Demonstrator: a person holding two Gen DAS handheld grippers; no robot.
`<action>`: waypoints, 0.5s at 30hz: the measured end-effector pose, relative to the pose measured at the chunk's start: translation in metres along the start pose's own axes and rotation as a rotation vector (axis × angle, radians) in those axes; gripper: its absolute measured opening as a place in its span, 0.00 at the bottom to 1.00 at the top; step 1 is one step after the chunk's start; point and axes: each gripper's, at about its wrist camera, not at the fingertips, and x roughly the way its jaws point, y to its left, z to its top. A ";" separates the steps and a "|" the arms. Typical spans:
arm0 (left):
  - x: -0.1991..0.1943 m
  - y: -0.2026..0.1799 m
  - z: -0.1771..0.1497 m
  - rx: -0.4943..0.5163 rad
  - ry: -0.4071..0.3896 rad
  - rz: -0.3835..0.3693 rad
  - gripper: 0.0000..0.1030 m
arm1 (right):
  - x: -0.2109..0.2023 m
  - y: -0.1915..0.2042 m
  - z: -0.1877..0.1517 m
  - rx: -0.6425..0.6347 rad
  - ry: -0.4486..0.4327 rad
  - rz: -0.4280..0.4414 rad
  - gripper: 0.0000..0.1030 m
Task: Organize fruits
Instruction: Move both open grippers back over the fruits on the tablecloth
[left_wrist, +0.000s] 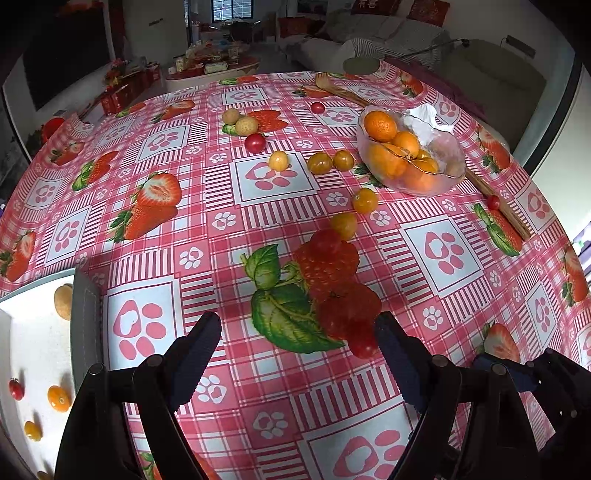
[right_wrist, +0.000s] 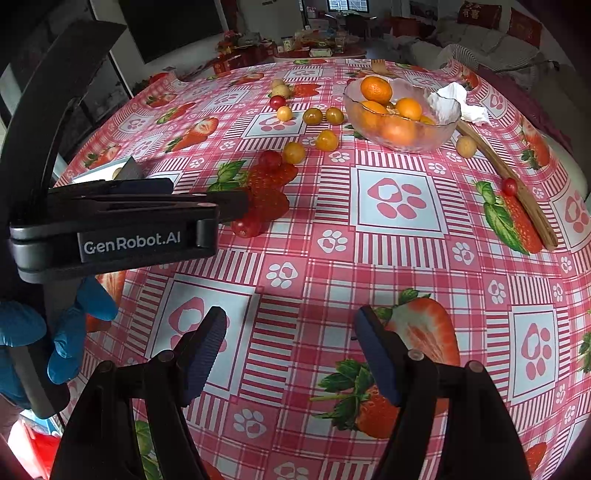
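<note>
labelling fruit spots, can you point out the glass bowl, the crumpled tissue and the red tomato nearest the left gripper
glass bowl (right_wrist: 439, 142): right wrist view, front wall
crumpled tissue (right_wrist: 448, 101): right wrist view, middle
red tomato (left_wrist: 364, 345): left wrist view, centre

On the table (left_wrist: 184, 236), the bowl (left_wrist: 452, 173) with oranges (left_wrist: 380, 125) lies at my two o'clock. Loose tomatoes (left_wrist: 365, 200) lie at twelve, before the bowl. The tray (left_wrist: 29, 332) lies at nine o'clock with small fruits in it.

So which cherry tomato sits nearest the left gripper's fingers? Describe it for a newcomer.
Start at the clear glass bowl of oranges, then follow the trail of yellow cherry tomatoes toward the camera. The small red cherry tomato lies just inside the open left gripper, nearest of all.
</note>
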 end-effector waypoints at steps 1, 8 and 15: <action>0.001 -0.001 0.002 0.000 -0.006 0.008 0.83 | 0.000 -0.001 0.000 0.002 -0.001 0.001 0.73; 0.002 0.012 0.007 0.016 -0.038 0.155 0.83 | -0.002 -0.010 0.001 0.030 -0.008 0.005 0.73; -0.013 0.037 0.001 -0.080 -0.050 0.083 0.83 | -0.003 -0.015 0.003 0.051 -0.017 0.023 0.74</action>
